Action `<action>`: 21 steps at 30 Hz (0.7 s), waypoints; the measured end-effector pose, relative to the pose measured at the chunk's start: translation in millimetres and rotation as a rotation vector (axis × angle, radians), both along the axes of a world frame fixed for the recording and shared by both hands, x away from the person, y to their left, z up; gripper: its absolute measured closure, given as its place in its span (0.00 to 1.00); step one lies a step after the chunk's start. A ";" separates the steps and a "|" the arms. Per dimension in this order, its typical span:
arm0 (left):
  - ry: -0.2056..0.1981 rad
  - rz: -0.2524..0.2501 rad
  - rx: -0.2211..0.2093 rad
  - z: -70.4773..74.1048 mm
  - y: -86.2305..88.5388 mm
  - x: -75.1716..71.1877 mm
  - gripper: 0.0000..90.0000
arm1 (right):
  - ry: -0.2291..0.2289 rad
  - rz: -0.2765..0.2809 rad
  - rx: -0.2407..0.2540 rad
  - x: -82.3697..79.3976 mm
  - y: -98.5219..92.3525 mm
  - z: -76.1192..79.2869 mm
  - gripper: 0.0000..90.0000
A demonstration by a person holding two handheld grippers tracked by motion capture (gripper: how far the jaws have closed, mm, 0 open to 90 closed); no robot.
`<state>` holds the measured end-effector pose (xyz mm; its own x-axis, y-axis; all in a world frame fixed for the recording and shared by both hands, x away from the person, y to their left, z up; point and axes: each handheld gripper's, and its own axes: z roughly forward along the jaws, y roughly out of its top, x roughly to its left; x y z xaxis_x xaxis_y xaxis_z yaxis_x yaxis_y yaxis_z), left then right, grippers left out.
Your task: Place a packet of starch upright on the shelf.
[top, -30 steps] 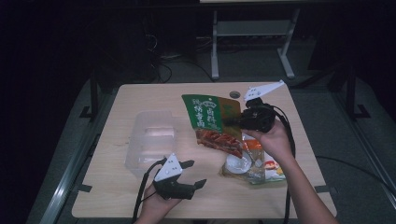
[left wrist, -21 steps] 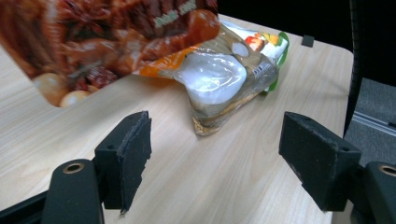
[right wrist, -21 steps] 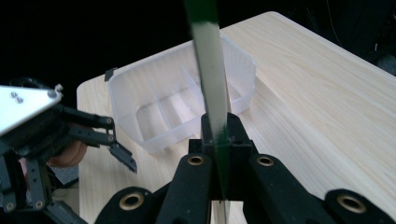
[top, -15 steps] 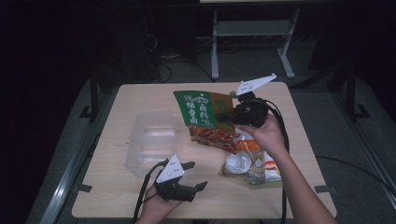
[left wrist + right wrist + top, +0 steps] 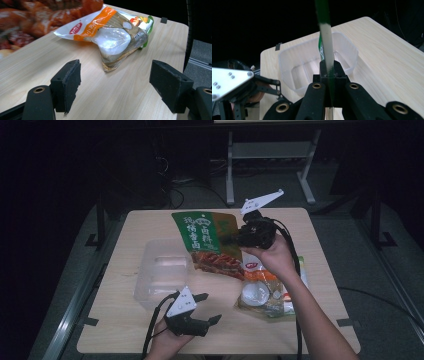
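High view showed our right gripper (image 5: 239,236) clamped on the green pouch (image 5: 202,232), lifted beside the tub (image 5: 161,272); next, we judged, lowering it inside, left gripper (image 5: 207,309) wide, empty.

The green pouch (image 5: 205,234) is a flat food packet, green with pale lettering on its upper part and a picture of red-brown food on its lower end. It hangs tilted above the table, pinched at one edge. In the right gripper view it shows edge-on (image 5: 326,45), a thin green and white strip standing upright.
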<state>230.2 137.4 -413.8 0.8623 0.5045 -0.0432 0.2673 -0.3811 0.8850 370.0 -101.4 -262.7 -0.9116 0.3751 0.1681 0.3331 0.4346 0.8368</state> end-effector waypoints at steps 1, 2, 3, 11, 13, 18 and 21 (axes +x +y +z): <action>-0.003 -0.005 0.009 0.1 0.3 0.0 0.28 | -0.012 0.008 0.000 1.8 2.4 0.4 1.00; -0.002 -0.002 -0.004 -0.6 -1.0 -0.7 0.28 | -0.007 0.008 0.004 1.9 5.3 1.5 1.00; 0.000 -0.005 0.003 -0.5 -1.1 -0.8 0.28 | -0.001 0.013 0.010 2.9 9.1 2.5 1.00; -0.003 -0.008 0.002 -0.7 -1.9 -1.5 0.28 | 0.005 0.048 0.014 14.4 36.0 4.8 1.00; 0.000 -0.007 0.000 -0.6 -1.8 -1.5 0.28 | 0.004 0.057 0.014 18.1 42.7 5.1 1.00; -0.002 -0.009 0.009 -0.4 -0.6 -0.1 0.28 | -0.003 0.077 0.018 27.3 59.6 6.5 1.00; 0.008 -0.002 -0.001 -0.9 -0.6 0.1 0.28 | -0.003 0.085 0.019 33.5 69.2 7.3 1.00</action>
